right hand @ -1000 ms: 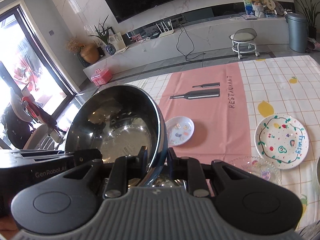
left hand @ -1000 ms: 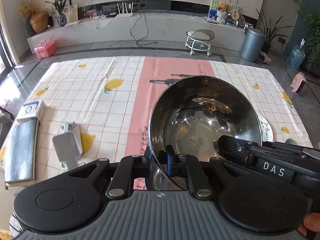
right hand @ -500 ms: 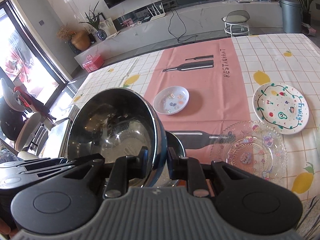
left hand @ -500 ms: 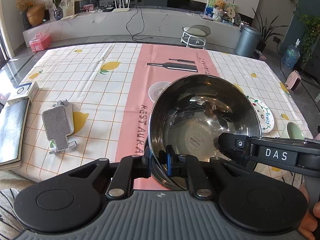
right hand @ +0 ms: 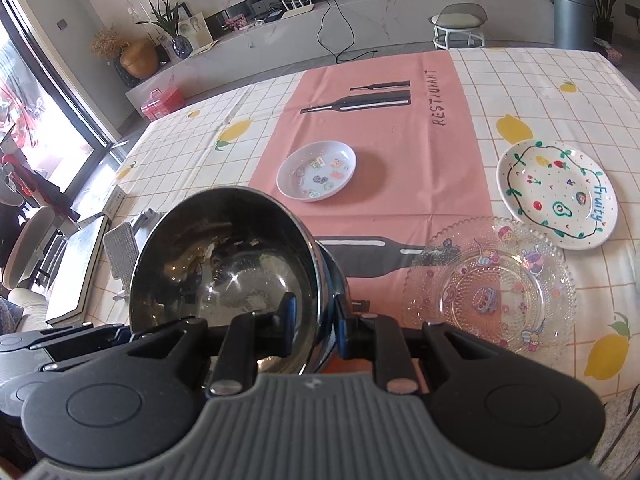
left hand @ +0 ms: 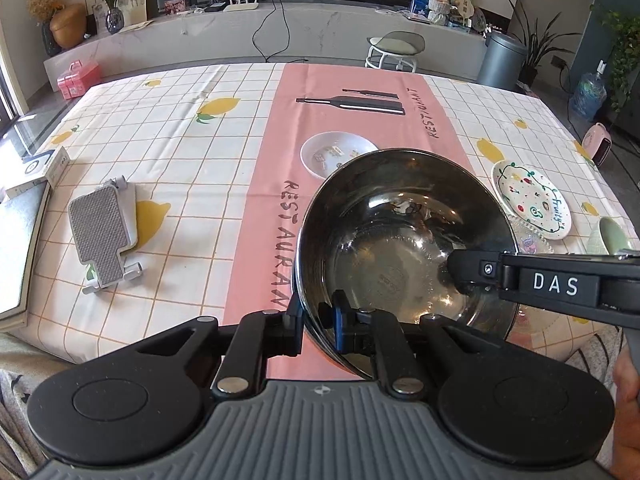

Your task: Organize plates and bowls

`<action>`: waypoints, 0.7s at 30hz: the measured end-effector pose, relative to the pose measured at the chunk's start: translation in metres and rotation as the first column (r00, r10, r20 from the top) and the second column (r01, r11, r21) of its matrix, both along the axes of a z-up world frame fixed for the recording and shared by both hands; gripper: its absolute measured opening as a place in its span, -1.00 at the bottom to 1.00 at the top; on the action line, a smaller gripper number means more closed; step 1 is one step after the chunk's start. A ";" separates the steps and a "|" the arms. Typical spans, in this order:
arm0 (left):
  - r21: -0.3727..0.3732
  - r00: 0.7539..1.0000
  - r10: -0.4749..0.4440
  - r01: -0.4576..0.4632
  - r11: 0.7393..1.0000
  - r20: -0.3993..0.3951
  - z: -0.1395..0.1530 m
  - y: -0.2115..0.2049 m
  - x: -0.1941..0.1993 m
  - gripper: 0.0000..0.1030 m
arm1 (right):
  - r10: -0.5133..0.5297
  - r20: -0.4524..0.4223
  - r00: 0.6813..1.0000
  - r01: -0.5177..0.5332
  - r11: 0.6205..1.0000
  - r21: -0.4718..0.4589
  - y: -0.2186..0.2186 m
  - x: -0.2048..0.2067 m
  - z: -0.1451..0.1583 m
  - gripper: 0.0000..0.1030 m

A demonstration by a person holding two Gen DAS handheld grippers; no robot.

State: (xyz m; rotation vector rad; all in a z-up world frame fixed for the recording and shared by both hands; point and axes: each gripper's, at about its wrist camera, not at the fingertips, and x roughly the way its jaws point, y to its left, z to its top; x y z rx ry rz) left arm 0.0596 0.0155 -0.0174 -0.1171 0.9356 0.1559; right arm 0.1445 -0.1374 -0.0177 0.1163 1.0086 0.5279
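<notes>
A large steel bowl (left hand: 404, 248) is held at the table's near edge by both grippers. My left gripper (left hand: 318, 320) is shut on its left rim. My right gripper (right hand: 314, 312) is shut on its right rim, and the bowl (right hand: 224, 264) tilts left in that view. On the pink cloth strip lies a small white sticker plate (right hand: 317, 170), also in the left wrist view (left hand: 338, 152). A clear glass plate (right hand: 490, 290) lies right of the bowl. A white "fruity" plate (right hand: 556, 194) lies beyond it.
A grey phone stand (left hand: 102, 236) lies on the left of the chequered tablecloth (left hand: 180, 152). A box (left hand: 36, 172) and a tablet (left hand: 16, 256) sit at the left edge. A green cup (left hand: 610, 236) stands at the far right.
Both grippers have carried the steel bowl down and back toward the near table edge. More of the table and the plates has come into view.
</notes>
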 end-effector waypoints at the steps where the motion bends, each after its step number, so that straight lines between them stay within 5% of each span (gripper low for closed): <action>1: 0.008 1.000 0.000 0.000 1.000 0.002 -0.001 0.000 0.000 -0.69 | -0.001 0.010 1.000 0.001 1.000 -0.009 0.001 -0.001 0.001 -0.64; 12: 0.009 1.000 0.000 0.000 1.000 0.009 -0.007 0.005 0.002 -0.71 | -0.016 0.050 0.999 0.019 0.997 -0.068 0.006 0.000 -0.006 -0.71; 21: -0.077 1.000 0.004 -0.004 0.997 0.008 -0.025 0.017 0.007 -0.64 | -0.029 0.020 0.999 0.031 0.995 -0.092 0.008 0.006 -0.023 -0.64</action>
